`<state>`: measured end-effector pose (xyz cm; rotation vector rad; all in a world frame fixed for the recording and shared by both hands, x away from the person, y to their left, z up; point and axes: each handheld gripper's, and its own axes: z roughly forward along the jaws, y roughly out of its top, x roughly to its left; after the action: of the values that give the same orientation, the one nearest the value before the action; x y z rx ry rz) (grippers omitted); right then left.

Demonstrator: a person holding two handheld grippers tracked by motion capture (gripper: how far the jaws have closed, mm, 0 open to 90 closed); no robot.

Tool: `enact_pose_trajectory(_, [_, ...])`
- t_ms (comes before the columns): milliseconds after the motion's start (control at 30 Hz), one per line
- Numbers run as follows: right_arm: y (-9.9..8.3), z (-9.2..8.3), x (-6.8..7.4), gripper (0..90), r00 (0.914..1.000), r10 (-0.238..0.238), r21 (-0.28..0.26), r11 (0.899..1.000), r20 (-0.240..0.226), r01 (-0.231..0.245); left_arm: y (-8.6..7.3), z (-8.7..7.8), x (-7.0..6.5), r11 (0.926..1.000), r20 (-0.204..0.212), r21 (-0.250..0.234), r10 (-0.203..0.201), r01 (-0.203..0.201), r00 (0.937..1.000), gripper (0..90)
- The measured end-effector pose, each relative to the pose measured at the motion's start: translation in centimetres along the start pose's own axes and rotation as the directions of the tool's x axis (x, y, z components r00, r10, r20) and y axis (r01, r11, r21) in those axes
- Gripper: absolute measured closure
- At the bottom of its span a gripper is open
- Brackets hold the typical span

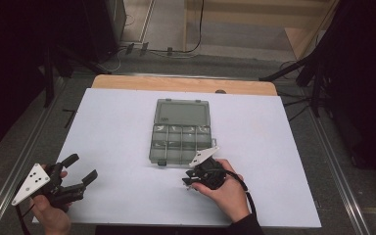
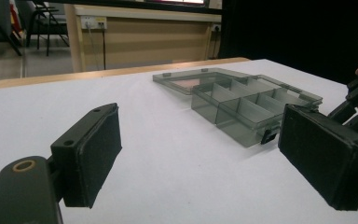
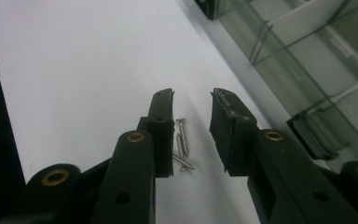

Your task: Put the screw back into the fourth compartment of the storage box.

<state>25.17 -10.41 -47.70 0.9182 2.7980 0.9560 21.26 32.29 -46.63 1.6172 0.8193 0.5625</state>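
A smoky clear compartment box (image 1: pixel 181 139) lies open in the middle of the white tabletop, its lid (image 1: pixel 182 111) folded flat on the far side. The box (image 2: pixel 242 100) has several empty-looking cells. My right gripper (image 1: pixel 188 181) is just in front of the box's near right corner, pointing down at the table. Its jaws (image 3: pixel 193 95) stand a little apart around a few small metal screws (image 3: pixel 182 144) lying on the white surface; the pads are not pressing on them. My left gripper (image 1: pixel 84 167) rests at the near left corner, wide open and empty (image 2: pixel 200 149).
The white sheet (image 1: pixel 117 127) covers a wooden table whose far edge (image 1: pixel 176 84) is bare. Dark stands and cables (image 1: pixel 293 73) crowd the floor beyond and to both sides. The box's latch (image 3: pixel 312 133) sits close to my right jaw.
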Motion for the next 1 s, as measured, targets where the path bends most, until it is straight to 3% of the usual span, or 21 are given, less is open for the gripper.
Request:
enact_pose_trajectory(300, [0.4, 1.8, -0.1, 76.5, 0.9998, 0.001, 0.074, 0.997, -0.02, 0.001, 0.0, 0.0, 0.0, 1.0, -0.005, 0.005, 0.004, -0.004, 1.0, 13.3])
enact_pose_trajectory(433, [0.5, 2.2, 0.0, 78.9, 0.9999, -0.013, 0.092, 0.996, -0.001, 0.013, 0.0, 0.0, 0.0, 1.0, -0.005, 0.006, 0.005, -0.005, 1.0, 13.3])
enact_pose_trajectory(600, [0.3, 2.3, -0.1, 84.9, 0.9996, -0.026, 0.08, 0.996, 0.013, 0.025, 0.0, 0.0, 0.0, 1.0, -0.006, 0.007, 0.003, -0.003, 1.0, 13.3])
enact_pose_trajectory(1000, [-0.1, 2.2, -0.2, 86.5, 0.9994, -0.033, 0.049, 0.998, 0.009, 0.032, 0.0, 0.0, 0.1, 1.0, -0.004, 0.004, -0.001, 0.001, 1.0, 13.3])
